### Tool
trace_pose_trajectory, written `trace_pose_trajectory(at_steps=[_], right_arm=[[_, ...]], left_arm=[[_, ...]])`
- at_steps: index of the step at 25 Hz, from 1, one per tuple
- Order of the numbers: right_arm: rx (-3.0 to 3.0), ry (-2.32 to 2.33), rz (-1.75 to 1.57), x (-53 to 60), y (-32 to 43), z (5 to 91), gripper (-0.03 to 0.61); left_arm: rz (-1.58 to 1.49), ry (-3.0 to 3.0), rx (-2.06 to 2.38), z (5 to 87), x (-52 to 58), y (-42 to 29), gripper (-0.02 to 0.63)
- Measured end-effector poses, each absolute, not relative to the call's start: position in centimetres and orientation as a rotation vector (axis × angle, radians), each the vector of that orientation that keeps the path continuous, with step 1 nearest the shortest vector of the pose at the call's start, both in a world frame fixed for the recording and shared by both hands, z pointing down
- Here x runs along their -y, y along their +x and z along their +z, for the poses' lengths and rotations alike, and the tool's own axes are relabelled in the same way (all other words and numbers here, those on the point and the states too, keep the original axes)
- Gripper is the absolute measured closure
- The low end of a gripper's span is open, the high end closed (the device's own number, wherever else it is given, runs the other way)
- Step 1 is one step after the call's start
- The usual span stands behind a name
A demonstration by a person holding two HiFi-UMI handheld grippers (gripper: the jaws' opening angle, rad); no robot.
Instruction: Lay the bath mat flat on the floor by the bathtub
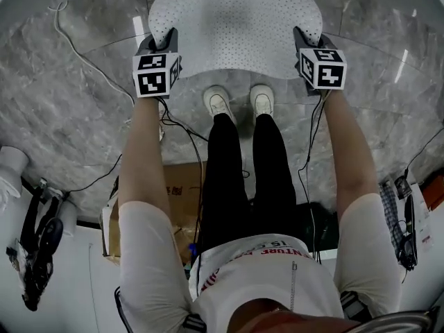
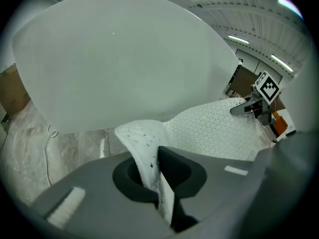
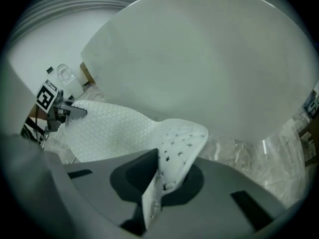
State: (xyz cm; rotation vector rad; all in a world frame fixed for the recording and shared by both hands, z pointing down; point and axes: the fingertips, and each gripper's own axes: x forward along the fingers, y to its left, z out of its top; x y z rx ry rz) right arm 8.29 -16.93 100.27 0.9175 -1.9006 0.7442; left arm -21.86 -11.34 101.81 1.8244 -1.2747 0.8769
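Note:
The white perforated bath mat (image 1: 236, 19) hangs spread between both grippers above the grey marble floor (image 1: 69, 116), ahead of the person's white shoes (image 1: 218, 103). My left gripper (image 1: 164, 40) is shut on the mat's near left corner, and my right gripper (image 1: 303, 39) is shut on its near right corner. In the left gripper view the mat (image 2: 209, 128) curls up out of the closed jaws of the left gripper (image 2: 157, 158), with the white bathtub (image 2: 124, 59) looming behind. The right gripper view shows the same: the mat (image 3: 109, 128) pinched in the right gripper (image 3: 157, 176), the bathtub (image 3: 209, 59) close behind.
Thin cables (image 1: 90, 68) trail across the floor on the left and behind the legs. A cardboard box (image 1: 182, 193) lies behind the person. Dark gear (image 1: 38, 248) and white fittings sit at the lower left, and more clutter (image 1: 409, 220) at the right.

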Motion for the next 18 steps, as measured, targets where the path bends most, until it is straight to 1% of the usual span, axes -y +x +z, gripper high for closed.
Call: trace_pose_trajectory(at_steps=[7,12,16,17,18], right_arm=[[1.871,0.904,0.659,19.1,10.1,104.5,0.560],[1.747,0.899,0.656,18.9,11.0,107.7,0.560],[1.655,0.904,0.562,19.1,11.0,109.5,0.558],[1.648,0.918,0.527,19.3,11.2,109.6,0.552],[1.648,0.929,0.503,19.4,11.3,109.6,0.529]], left_arm=[[0.894,1.814,1.289,106.4,13.0,-24.0,0.588],[1.034,1.808,1.164,109.9,11.8,-22.4,0.588],[1.097,1.740,1.222,111.6,12.1,-22.7,0.567],[1.075,1.724,1.265,111.6,12.4,-23.1,0.524],[1.044,1.716,1.311,111.4,12.8,-23.6,0.452]])
